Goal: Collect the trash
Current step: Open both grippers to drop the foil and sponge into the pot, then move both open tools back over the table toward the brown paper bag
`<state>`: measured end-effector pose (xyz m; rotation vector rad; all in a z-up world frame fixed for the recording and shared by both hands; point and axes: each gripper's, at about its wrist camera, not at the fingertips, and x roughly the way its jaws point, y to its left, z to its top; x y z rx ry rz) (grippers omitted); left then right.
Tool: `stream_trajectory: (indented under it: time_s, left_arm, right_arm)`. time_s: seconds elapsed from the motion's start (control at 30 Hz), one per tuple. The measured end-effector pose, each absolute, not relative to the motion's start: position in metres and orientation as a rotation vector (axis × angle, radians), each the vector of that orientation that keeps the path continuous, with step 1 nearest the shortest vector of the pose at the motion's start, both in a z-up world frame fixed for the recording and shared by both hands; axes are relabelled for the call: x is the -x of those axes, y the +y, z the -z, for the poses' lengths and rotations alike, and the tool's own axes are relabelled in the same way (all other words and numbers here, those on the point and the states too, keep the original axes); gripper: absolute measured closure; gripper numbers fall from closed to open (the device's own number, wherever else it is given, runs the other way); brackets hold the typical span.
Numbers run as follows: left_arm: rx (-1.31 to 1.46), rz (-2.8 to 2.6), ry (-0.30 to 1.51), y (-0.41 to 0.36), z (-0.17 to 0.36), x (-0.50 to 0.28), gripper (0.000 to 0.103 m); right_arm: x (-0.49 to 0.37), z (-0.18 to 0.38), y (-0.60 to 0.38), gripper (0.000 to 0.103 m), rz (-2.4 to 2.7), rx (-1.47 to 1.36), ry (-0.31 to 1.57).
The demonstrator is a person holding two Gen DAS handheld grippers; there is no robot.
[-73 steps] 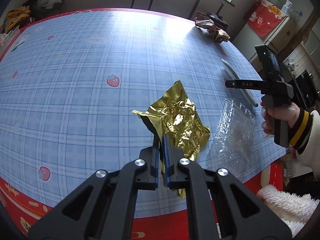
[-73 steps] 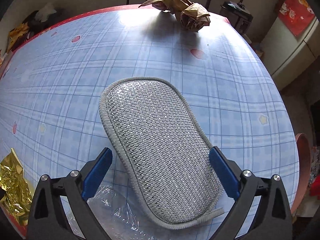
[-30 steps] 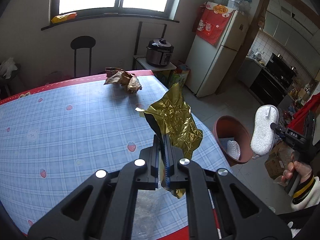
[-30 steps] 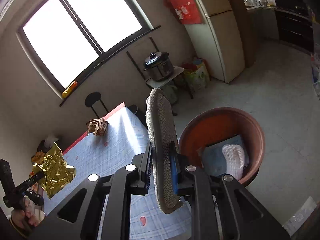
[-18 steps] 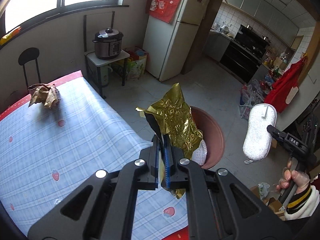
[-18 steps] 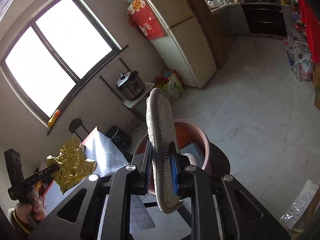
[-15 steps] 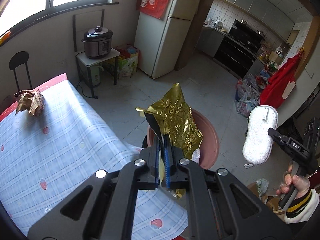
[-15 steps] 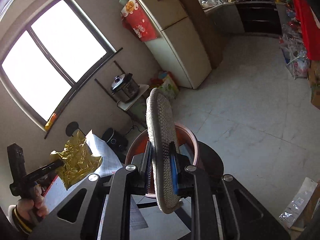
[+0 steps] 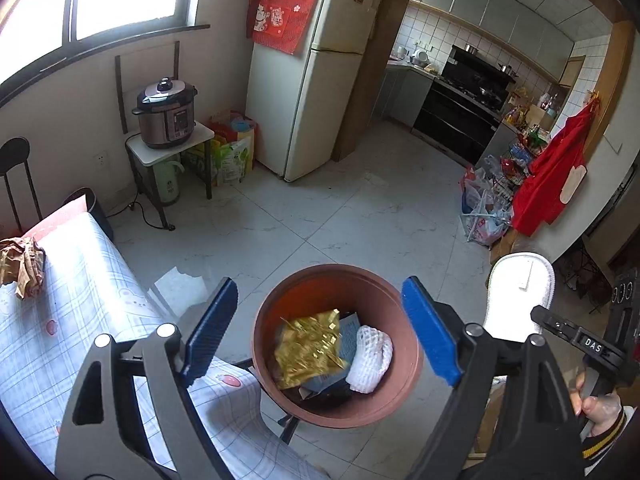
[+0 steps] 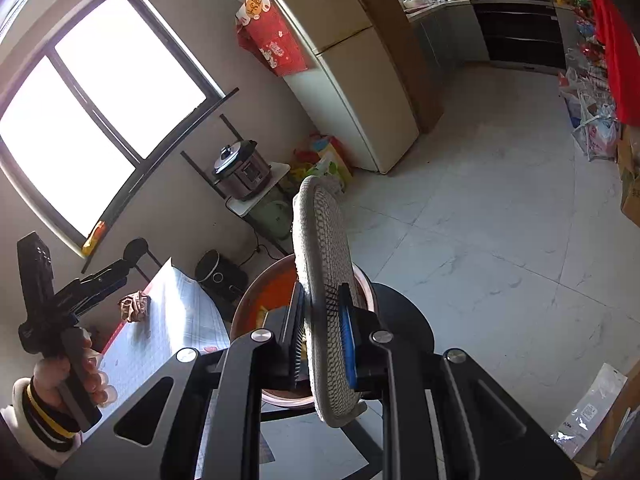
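— Left claw?
— My left gripper (image 9: 316,332) has just sprung apart; the gold foil wrapper (image 9: 308,350) lies in the brown bin (image 9: 414,376).
— Right?
— My right gripper (image 10: 324,334) clamps the mesh pad (image 10: 324,264) edge-on: light, floppy, best pinched at its rim.

Daylight floods in through the overexposed window (image 10: 96,120); the floor (image 9: 360,216) stays evenly bright. Fisheye bending and dark vignetting mark the edges, with slight blur on the gold foil (image 9: 308,348).

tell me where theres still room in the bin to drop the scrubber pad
The bin's far side, bare orange wall behind the gold wrapper, looks free. The floor of it is crowded: wrapper left, white foam net right, dark scraps at the near rim. The pad would land on top.
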<state>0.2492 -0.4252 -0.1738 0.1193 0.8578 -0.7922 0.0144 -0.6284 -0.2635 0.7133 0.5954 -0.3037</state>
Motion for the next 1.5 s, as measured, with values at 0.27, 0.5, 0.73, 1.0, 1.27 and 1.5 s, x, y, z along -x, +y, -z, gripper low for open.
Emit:
stream_trajectory:
  time_s: [0.27,0.5,0.73,1.0,1.27,1.5]
  left_arm:
    - [-0.063,0.608,0.836,-0.33,0.154,-0.251,0.007]
    - [0.017,0.421,0.829,-0.245,0.145,-0.249,0.006]
    - [0.085,0.336,0.826,-0.206,0.142,-0.237,0.006]
    - [0.07,0.347,0.838,-0.203,0.147,-0.214,0.006]
    - [0.107,0.295,0.842,-0.178,0.15,-0.194,0.006]
    - [0.149,0.165,0.872,-0.116,0.163,-0.178,0.006]
  right_arm:
    - [-0.089,0.258,-0.613,0.083,0.198,-0.67,0.635]
    - [-0.126,0.245,-0.598,0.053,0.153,-0.639,0.626]
    - [-0.131,0.238,-0.583,0.009,0.218,-0.571,0.699]
    - [-0.114,0.231,-0.571,0.005,0.248,-0.502,0.753]
    - [-0.113,0.231,-0.562,0.005,0.217,-0.485,0.77]
    - [-0.142,0.247,-0.527,0.005,0.133,-0.456,0.838]
